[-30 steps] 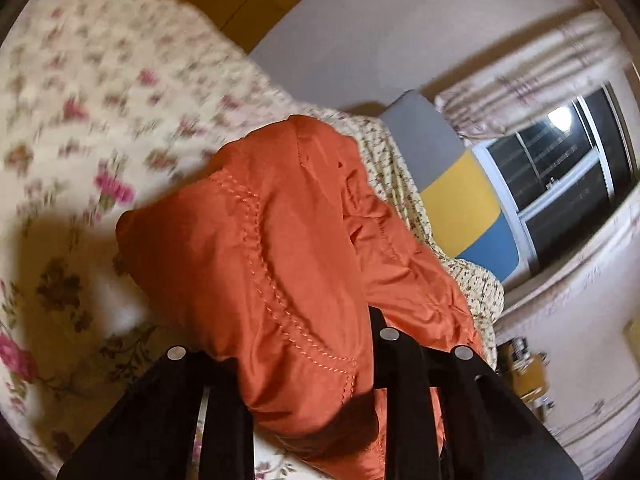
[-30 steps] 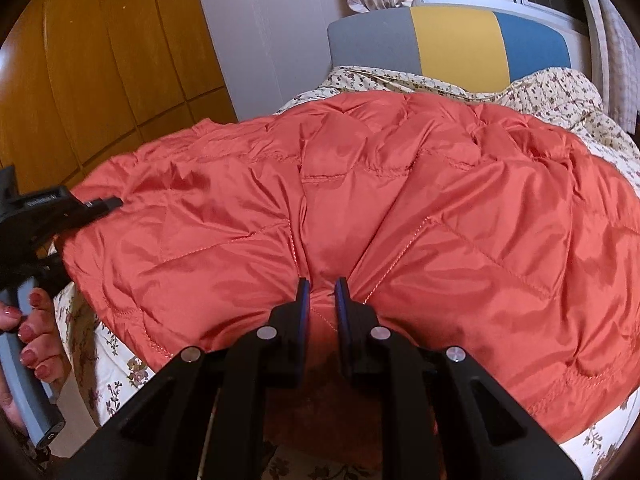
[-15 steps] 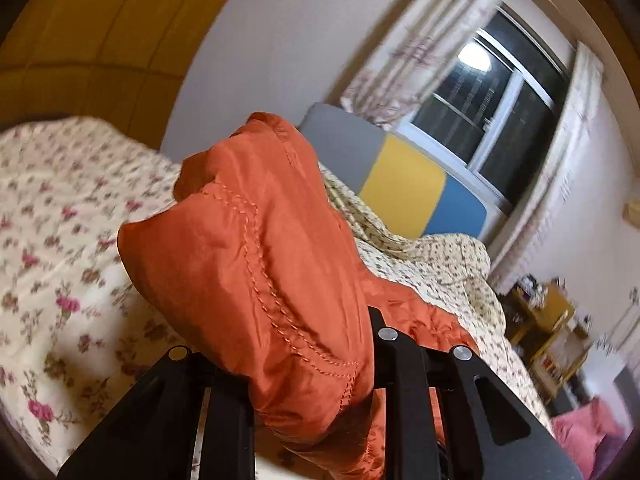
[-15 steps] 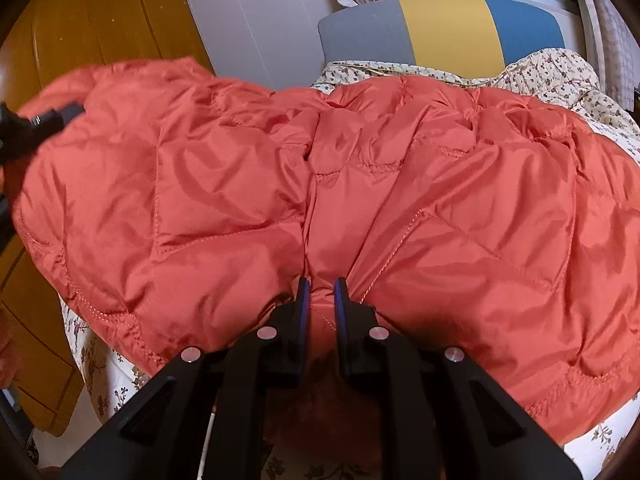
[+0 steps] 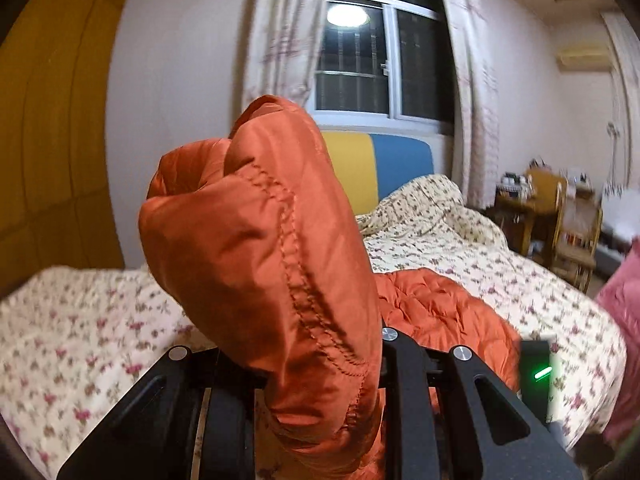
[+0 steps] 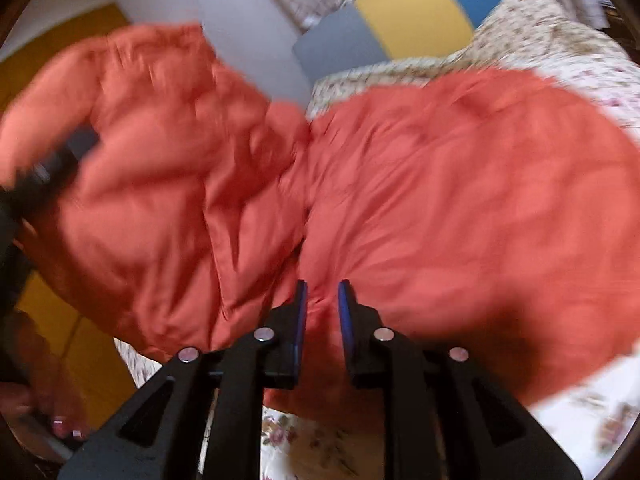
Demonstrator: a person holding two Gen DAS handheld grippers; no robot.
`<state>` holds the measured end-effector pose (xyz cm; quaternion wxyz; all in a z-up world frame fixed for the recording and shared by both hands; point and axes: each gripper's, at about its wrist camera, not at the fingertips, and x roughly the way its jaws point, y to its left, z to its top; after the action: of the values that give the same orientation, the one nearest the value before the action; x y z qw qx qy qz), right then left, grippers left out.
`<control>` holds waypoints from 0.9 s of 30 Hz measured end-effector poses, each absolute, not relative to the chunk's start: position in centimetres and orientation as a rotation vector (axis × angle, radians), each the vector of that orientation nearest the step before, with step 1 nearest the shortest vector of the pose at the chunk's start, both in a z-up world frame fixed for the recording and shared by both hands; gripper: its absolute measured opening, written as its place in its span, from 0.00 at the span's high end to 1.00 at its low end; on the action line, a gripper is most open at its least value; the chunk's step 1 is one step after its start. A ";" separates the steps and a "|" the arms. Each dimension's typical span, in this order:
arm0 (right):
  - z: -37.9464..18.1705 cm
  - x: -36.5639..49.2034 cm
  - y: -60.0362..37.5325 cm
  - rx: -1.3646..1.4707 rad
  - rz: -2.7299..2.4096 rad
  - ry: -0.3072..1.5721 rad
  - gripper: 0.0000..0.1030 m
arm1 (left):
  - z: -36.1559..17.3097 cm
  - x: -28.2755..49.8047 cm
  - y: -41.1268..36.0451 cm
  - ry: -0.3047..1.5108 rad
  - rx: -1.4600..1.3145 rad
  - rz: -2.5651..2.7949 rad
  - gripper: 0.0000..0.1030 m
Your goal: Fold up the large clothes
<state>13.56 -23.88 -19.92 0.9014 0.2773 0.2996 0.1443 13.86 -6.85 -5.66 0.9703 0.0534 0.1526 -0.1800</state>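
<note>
An orange quilted puffer jacket (image 6: 460, 184) lies spread over a floral bed (image 5: 80, 340). My left gripper (image 5: 316, 364) is shut on a stitched edge of the jacket (image 5: 260, 240) and holds that bunch raised above the bed; its fingertips are hidden by the fabric. My right gripper (image 6: 322, 300) is shut on the jacket's near hem, with a fold of fabric pinched between its blue pads (image 6: 302, 316). The left gripper's body also shows at the left in the right wrist view (image 6: 44, 176), lifting the jacket's left side. The right wrist view is motion-blurred.
A grey, yellow and blue headboard (image 5: 380, 168) stands at the bed's far end under a curtained window (image 5: 372, 52). A wooden wardrobe (image 5: 48, 140) is on the left. Wooden chairs and a cluttered table (image 5: 560, 216) stand at the right. A pink cloth (image 5: 620, 312) lies at the right edge.
My left gripper has lifted and swung its held jacket edge up and towards the right, folding the left side over. My right gripper has kept its grip on the hem.
</note>
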 end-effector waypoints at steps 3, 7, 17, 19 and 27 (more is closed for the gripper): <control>-19.0 11.3 -27.6 0.601 0.185 0.564 0.80 | -5.9 13.8 -8.0 0.304 0.140 -0.370 0.79; -19.1 9.2 -32.3 0.645 0.026 0.547 0.80 | -6.3 13.4 -10.1 0.295 0.184 -0.388 0.79; -21.2 7.9 -35.7 0.728 0.006 0.579 0.81 | -7.5 12.7 -16.6 0.280 0.279 -0.495 0.79; -21.3 7.7 -35.7 0.734 0.013 0.578 0.81 | -8.1 12.6 -18.1 0.280 0.311 -0.517 0.79; -21.6 6.2 -37.3 0.793 0.022 0.549 0.79 | -11.7 12.2 -23.0 0.316 0.425 -0.602 0.76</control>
<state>6.19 -37.34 -21.64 0.8859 0.3812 0.2640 0.0106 12.24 -22.95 -11.72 0.9208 0.2067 0.1536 -0.2930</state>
